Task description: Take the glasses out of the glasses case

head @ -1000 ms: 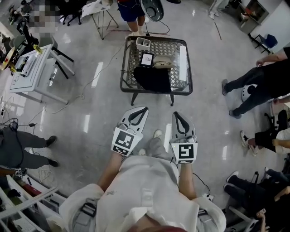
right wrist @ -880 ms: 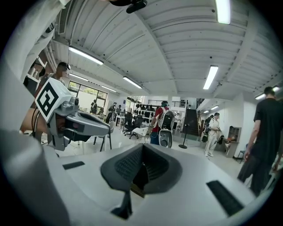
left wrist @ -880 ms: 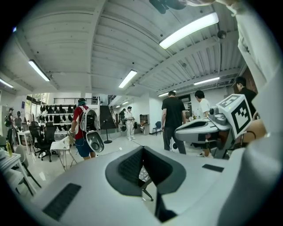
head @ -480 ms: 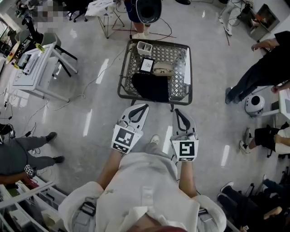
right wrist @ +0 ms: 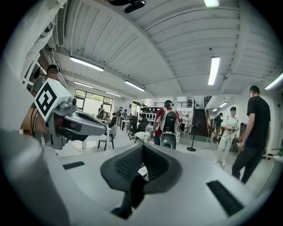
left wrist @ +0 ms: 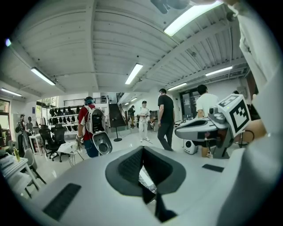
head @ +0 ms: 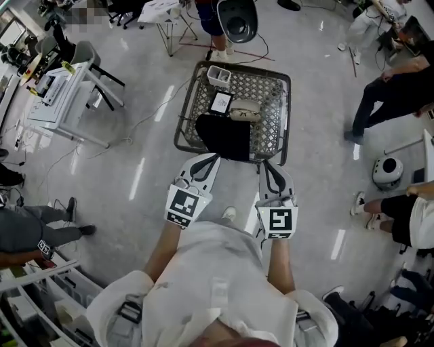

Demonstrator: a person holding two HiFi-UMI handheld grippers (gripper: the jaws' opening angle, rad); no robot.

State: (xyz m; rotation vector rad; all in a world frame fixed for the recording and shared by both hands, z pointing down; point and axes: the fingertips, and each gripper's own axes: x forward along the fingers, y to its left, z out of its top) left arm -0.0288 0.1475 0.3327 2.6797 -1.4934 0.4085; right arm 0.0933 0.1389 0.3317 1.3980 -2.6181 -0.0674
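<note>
A beige glasses case (head: 245, 108) lies shut on the metal mesh table (head: 279, 118), beyond a black cloth (head: 224, 136). No glasses show. My left gripper (head: 209, 158) and right gripper (head: 268, 167) are held side by side at the table's near edge, short of the case. Both are shut with nothing between their jaws. In the left gripper view the left gripper (left wrist: 142, 148) shows its closed jaws, with the right gripper (left wrist: 208, 130) beside it. The right gripper view shows that gripper's (right wrist: 142, 145) jaws meeting, and the left gripper (right wrist: 77, 122) at its side.
On the table also stand a white holder (head: 217, 74), a small black-framed card (head: 221, 102) and a long white item (head: 279, 101). A person with a round black device (head: 237, 19) stands beyond it. People stand at the right (head: 390, 98), a white desk (head: 57, 101) at the left.
Both grippers have moved forward together, and the table now lies right in front of their tips. Their jaws have stayed shut.
</note>
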